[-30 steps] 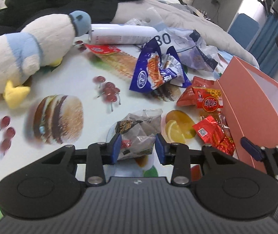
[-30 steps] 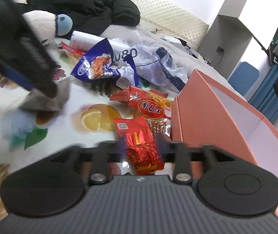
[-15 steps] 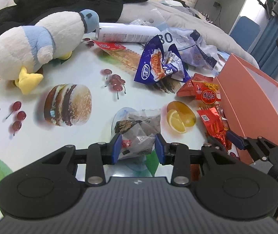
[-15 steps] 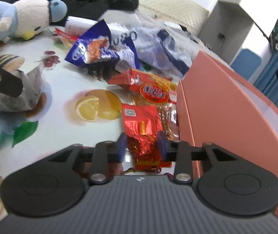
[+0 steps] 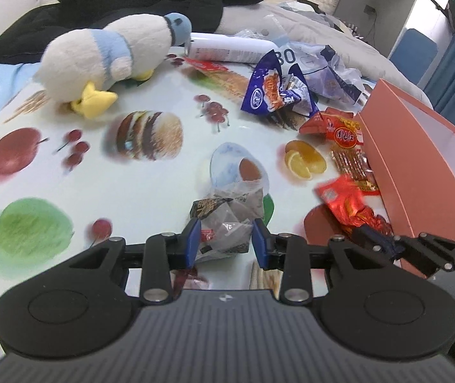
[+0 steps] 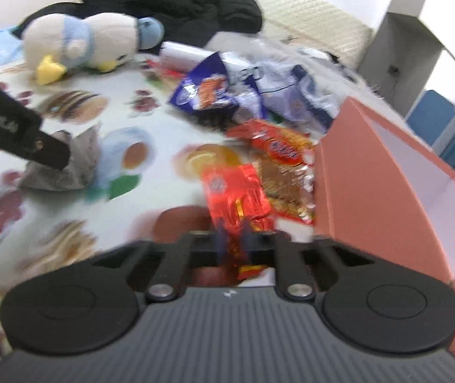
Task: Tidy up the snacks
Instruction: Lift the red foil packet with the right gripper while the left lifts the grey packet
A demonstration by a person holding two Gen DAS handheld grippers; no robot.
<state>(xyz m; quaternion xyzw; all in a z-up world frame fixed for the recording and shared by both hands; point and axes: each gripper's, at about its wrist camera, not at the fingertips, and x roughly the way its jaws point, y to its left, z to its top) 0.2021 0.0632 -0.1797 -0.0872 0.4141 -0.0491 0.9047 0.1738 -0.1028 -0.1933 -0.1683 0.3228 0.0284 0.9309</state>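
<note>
My left gripper [image 5: 226, 239] is shut on a grey crinkled snack bag [image 5: 230, 220], held just above the printed tablecloth. In the right wrist view that same grey bag [image 6: 67, 162] shows at the left under the left gripper's black finger. My right gripper [image 6: 233, 242] is shut on the lower end of a shiny red snack packet [image 6: 233, 194]; the left wrist view shows this red packet [image 5: 345, 202] lifted beside the box, with the right gripper [image 5: 377, 239] pinching it. A salmon-pink open box [image 5: 419, 159] stands at the right, also the pink box [image 6: 387, 175] in the right wrist view.
An orange-red packet [image 5: 339, 129] and a clear packet of golden snacks [image 5: 353, 167] lie by the box. A blue chip bag [image 5: 275, 91], a crumpled pale bag [image 5: 326, 70] and a white canister [image 5: 230, 49] sit behind. A plush duck [image 5: 109, 60] lies far left.
The right gripper's jaws closed onto the red packet and lifted it off the cloth. The left gripper drew the grey bag back toward the near side; the right view is now blurred.
</note>
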